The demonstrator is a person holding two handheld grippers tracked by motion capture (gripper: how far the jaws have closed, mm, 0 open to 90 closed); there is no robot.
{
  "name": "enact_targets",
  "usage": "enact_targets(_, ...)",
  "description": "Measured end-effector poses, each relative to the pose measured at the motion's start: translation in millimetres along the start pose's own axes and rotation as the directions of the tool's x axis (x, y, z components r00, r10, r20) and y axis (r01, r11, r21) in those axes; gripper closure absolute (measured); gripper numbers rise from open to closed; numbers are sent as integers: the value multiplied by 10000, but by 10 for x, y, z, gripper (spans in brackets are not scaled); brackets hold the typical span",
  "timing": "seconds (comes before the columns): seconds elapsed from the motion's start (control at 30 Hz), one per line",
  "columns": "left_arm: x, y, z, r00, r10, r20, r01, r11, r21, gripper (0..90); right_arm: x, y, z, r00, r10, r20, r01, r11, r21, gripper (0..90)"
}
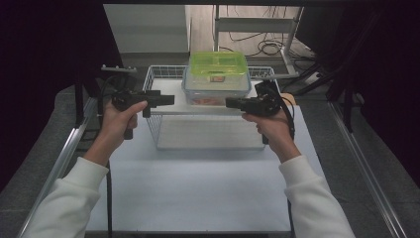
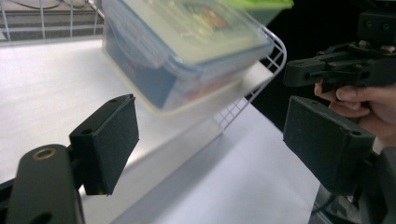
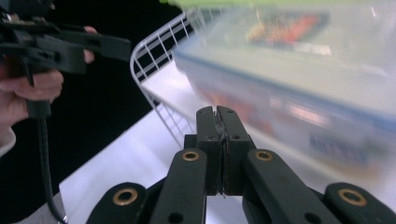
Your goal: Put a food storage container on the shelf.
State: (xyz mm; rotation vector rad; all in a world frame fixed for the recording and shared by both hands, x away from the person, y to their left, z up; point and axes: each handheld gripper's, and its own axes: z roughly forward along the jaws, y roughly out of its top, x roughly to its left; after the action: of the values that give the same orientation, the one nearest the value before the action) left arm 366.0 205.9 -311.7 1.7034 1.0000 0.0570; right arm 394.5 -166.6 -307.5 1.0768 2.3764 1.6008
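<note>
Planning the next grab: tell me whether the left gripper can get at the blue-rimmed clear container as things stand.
Probably yes. The left gripper is open, and the clear container sits just ahead on the white shelf with nothing between them; only the wire basket edge lies nearby.

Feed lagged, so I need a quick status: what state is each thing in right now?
Left gripper: open, empty.
Right gripper: shut, empty.
Clear container: lid on, resting in the wire basket.
Green container: stacked on the clear one.
Wire basket: upright on the table.
</note>
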Motion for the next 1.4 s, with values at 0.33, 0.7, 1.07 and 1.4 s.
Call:
enact_targets(0.33,-71,-483,-188,9983,585,75,-588,9973,438,179,-171,-509,-299,9995,316,-27,-315,9985,449,870)
enact_targets(0.7,-91,-1187,-132,9969,751,252,-773,9921,988,181,-259,-1154,-413,9999,129,-111,-115,9932,1163,588)
enact_targets(1.07,62,-1792,84,9988,491,53,-492,9820,1826,181,-350,-1813,-432,9970,421,645,-529,9827,1773,496)
enact_targets(1.4,105,-1916,156,9987,484,-147,-440,9752,2171,181,-437,-1982,-411,9936,608,956,-791,9765,2005,478)
